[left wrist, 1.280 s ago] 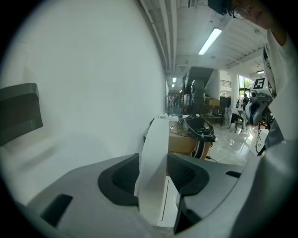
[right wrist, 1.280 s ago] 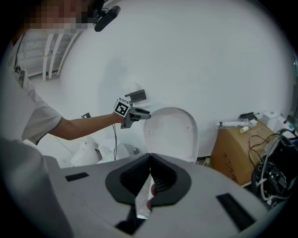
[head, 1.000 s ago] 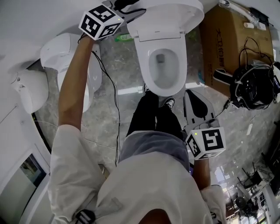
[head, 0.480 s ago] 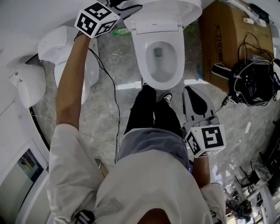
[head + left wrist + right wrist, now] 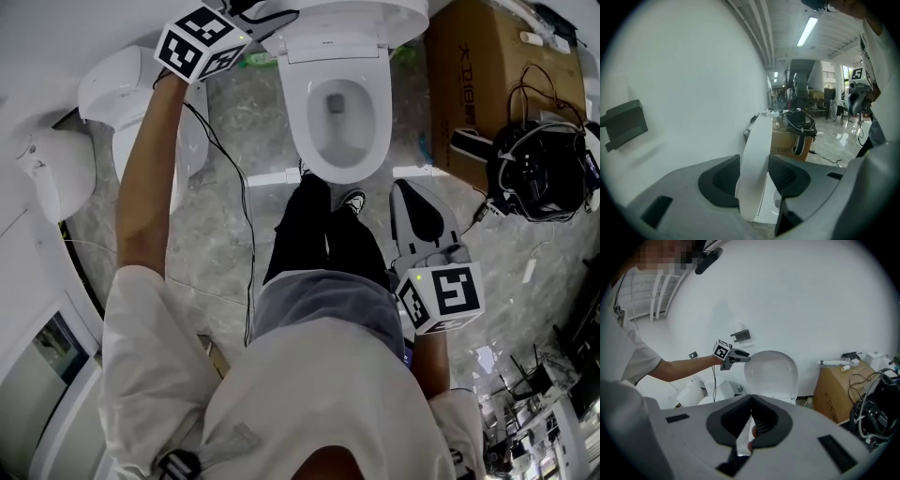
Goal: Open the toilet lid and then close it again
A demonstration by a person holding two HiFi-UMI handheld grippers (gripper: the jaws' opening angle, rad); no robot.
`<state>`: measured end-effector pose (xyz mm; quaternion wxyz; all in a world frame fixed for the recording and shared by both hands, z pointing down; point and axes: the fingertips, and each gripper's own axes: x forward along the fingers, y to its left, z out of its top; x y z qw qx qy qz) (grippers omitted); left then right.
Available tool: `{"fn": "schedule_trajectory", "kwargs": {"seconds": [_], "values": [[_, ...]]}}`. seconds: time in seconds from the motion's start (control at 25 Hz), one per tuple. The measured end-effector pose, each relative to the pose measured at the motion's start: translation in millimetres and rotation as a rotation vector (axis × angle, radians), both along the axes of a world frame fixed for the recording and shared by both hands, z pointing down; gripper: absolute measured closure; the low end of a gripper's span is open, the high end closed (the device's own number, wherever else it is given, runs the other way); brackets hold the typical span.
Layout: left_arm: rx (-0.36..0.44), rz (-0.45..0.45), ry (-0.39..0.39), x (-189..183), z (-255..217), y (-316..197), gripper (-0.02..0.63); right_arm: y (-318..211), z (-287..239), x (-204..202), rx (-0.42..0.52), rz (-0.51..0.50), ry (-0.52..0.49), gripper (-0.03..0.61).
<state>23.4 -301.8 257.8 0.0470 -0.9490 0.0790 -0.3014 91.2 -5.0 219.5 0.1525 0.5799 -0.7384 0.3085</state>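
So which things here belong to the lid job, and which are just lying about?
Job in hand:
- toilet lid, raised
- toilet seat
- left hand-held gripper, closed on the lid's edge

Lying about:
- cardboard box
- black cable bundle
- second white toilet

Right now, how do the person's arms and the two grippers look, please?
The left gripper and the right gripper have grey moulded bodies with dark ribbed pads. Each carries a cube printed with black-and-white square markers. A thin black cable trails from the left one. The person wears a white short-sleeved shirt, forearms bare.
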Motion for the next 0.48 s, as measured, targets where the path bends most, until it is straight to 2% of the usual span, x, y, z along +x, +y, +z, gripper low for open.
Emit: {"fn": "schedule_trajectory", "kwargs": {"seconds": [0.48], "values": [[0.025, 0.004, -0.042, -4.4, 7.1, 32.5, 0.430, 27.4, 1.4, 4.5, 0.000, -0.008, 0.000, 0.568]]}}
